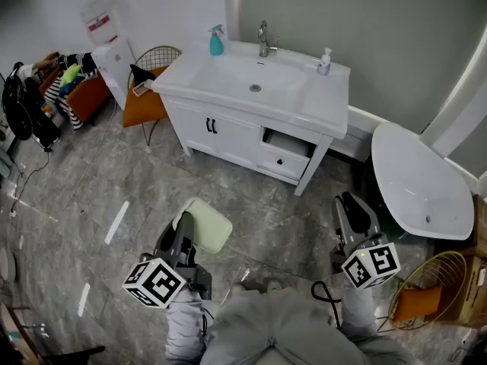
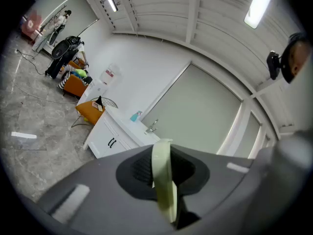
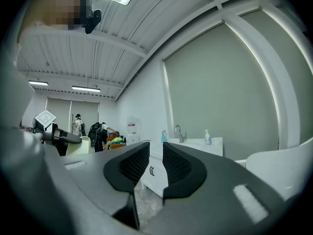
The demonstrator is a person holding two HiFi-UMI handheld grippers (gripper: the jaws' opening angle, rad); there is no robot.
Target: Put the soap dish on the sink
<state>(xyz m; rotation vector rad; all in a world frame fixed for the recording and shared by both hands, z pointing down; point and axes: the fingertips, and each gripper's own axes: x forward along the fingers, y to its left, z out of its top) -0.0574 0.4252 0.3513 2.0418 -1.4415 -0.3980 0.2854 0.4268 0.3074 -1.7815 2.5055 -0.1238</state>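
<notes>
The soap dish (image 1: pixel 207 227), pale green and shallow, is clamped by its edge in my left gripper (image 1: pixel 181 233) low in the head view, held out above the grey tiled floor. In the left gripper view the soap dish (image 2: pixel 163 180) stands edge-on between the dark jaws of the left gripper (image 2: pixel 161 161). The white sink (image 1: pixel 255 78) sits in a vanity top across the floor, well apart from both grippers. My right gripper (image 1: pixel 355 208) hangs at the lower right; in its own view the right gripper (image 3: pixel 156 156) shows only a thin slit between its pads, with nothing in it.
On the vanity stand a faucet (image 1: pixel 264 39), a teal spray bottle (image 1: pixel 216 41) and a soap dispenser (image 1: pixel 325 61). An orange chair (image 1: pixel 144 101) and a water dispenser (image 1: pixel 106 44) flank its left. A white tub (image 1: pixel 418 181) and a wire basket (image 1: pixel 430 291) lie to the right.
</notes>
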